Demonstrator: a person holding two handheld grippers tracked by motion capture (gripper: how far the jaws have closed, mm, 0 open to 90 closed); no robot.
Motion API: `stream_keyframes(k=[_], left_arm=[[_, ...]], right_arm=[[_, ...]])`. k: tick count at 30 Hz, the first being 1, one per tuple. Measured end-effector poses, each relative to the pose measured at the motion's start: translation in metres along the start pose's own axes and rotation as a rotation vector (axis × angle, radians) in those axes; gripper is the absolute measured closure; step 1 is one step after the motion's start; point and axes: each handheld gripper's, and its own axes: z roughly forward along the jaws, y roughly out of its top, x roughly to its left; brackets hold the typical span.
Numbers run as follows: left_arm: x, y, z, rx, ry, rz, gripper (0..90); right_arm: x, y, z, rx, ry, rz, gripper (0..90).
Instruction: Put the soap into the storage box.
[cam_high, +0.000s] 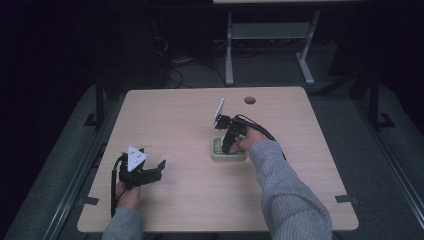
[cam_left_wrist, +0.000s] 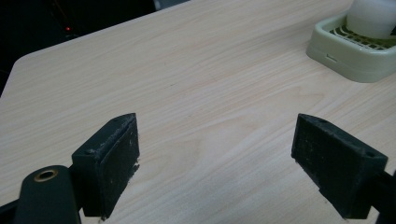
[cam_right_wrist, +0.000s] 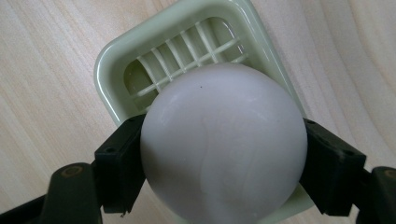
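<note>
Soap (cam_right_wrist: 223, 144) clamped above dish (cam_right_wrist: 116, 60)

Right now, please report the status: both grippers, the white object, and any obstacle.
Left gripper open, idle, low over bare table. Right gripper shut on white rounded object, over the pale green grid tray. No obstacle seen.

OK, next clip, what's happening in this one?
A person at a wooden table holds a gripper in each hand. The right gripper is shut on a white soap over a pale green slatted soap dish; whether the soap rests on the slats is unclear. The left gripper is open, holding nothing, near the table's front left.
</note>
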Motion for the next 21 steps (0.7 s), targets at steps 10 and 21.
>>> stream_keyframes(k=[10, 21], left_arm=[[-0.0002, -0.0001, 0.0002, -0.005, 0.001, -0.003, 14.8], [-0.0004, 0.0004, -0.0001, -0.002, -0.002, 0.001, 14.8]], right_arm=[[0.0009, 0.001, 0.0001, 0.006, -0.008, 0.002, 23.3], [0.0011, -0.0002, -0.0079, -0.022, -0.006, 0.001, 23.2]])
